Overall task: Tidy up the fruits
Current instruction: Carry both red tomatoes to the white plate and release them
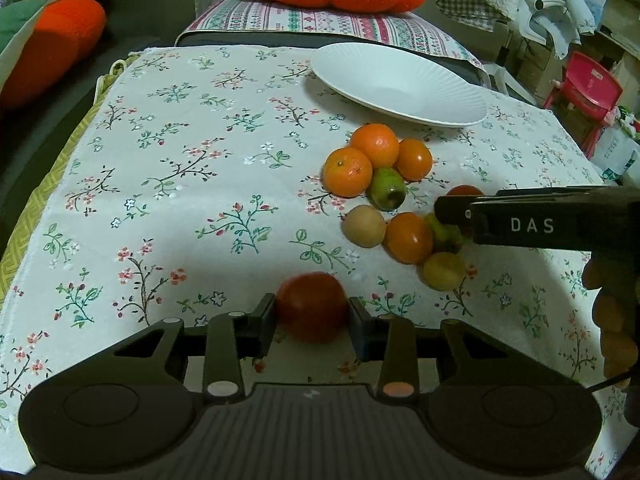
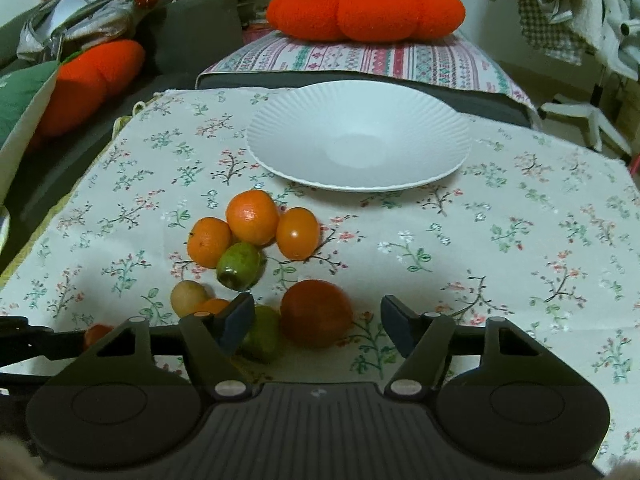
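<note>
Left wrist view: a red fruit (image 1: 312,307) is pinched between the two fingers of the left gripper (image 1: 312,312), near the front edge of the cloth (image 1: 180,200). The letters "DAS" are read in white on the side of the right gripper (image 1: 532,222), which enters from the right over the fruit pile.

In the right wrist view the right gripper (image 2: 318,322) is seen spread wide, with a second red fruit (image 2: 316,314) lying on the cloth between its fingers, touched by neither. A pear (image 2: 262,334) lies just left of that fruit, partly hidden by the left finger.

Farther off, three oranges (image 2: 252,218) are grouped together, with another pear (image 2: 239,266) touching them on the near side. A tan fruit (image 2: 188,298) sits left of the near finger. Only the left wrist view shows the fourth orange (image 1: 408,238) in full and a yellow fruit (image 1: 444,271) beside it.

One white plate (image 2: 280,144) with a ribbed rim is set at the far side of the floral cloth. Beyond it, two orange cushions (image 2: 364,10) are seen, one far and one at the left.
</note>
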`<action>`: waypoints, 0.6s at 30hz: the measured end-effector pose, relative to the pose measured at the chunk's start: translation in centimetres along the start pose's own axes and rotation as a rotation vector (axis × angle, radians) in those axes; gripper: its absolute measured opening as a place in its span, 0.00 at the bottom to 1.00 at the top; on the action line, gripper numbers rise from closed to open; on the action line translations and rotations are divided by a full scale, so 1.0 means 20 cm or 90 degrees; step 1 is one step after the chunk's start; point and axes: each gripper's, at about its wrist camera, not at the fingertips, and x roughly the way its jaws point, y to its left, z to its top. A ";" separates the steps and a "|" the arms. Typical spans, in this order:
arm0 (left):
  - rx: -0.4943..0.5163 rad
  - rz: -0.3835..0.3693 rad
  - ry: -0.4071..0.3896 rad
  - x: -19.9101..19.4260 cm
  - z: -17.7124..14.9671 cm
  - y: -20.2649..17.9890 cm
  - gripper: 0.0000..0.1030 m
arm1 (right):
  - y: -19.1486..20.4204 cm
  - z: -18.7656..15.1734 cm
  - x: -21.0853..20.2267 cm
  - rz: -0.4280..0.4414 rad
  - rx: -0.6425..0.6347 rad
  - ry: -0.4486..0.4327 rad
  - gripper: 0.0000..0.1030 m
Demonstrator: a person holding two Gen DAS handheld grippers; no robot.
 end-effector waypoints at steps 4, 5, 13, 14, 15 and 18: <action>0.006 0.002 -0.002 0.00 0.00 -0.01 0.15 | 0.00 0.01 0.02 0.022 0.005 0.007 0.59; 0.007 0.003 -0.003 0.01 0.00 -0.01 0.15 | 0.00 0.01 0.03 0.033 0.009 0.014 0.57; 0.003 0.003 -0.011 -0.01 0.01 -0.01 0.14 | -0.01 0.03 -0.01 0.043 0.020 0.008 0.34; 0.004 0.004 -0.012 -0.01 0.01 -0.01 0.14 | -0.03 0.03 0.00 0.048 0.030 0.014 0.34; 0.006 0.005 -0.013 0.00 0.01 -0.02 0.14 | -0.03 0.03 0.01 0.049 0.031 0.018 0.35; 0.008 0.006 -0.009 0.01 0.01 -0.02 0.14 | -0.01 0.02 0.02 0.046 0.006 0.013 0.36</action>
